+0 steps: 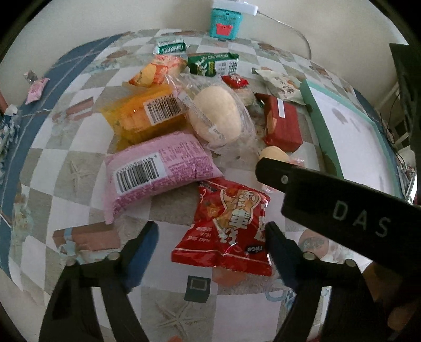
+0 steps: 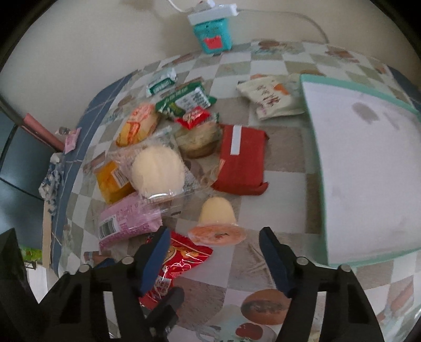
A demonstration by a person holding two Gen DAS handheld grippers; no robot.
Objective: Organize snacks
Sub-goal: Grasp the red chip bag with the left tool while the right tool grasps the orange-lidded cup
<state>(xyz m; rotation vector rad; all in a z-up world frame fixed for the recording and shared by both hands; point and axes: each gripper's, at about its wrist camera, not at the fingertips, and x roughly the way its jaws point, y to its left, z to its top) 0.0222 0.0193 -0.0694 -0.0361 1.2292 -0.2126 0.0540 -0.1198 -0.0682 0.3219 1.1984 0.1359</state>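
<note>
Red peanut packet (image 1: 227, 229): glossy crinkled foil-plastic. Bun wrapper (image 1: 218, 115): clear, shiny film. Pink packet (image 1: 158, 171): smooth matt plastic. Tablecloth (image 1: 79, 136): smooth printed vinyl. Left gripper (image 1: 210, 247) fingers (image 1: 143, 252): matt black plastic, blue pads.

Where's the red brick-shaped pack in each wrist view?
Left wrist: red brick-shaped pack lies right of centre, beside the bagged bun.
Right wrist: the pack lies at centre, left of the tray.
Shared landmark: teal box by the wall.
</note>
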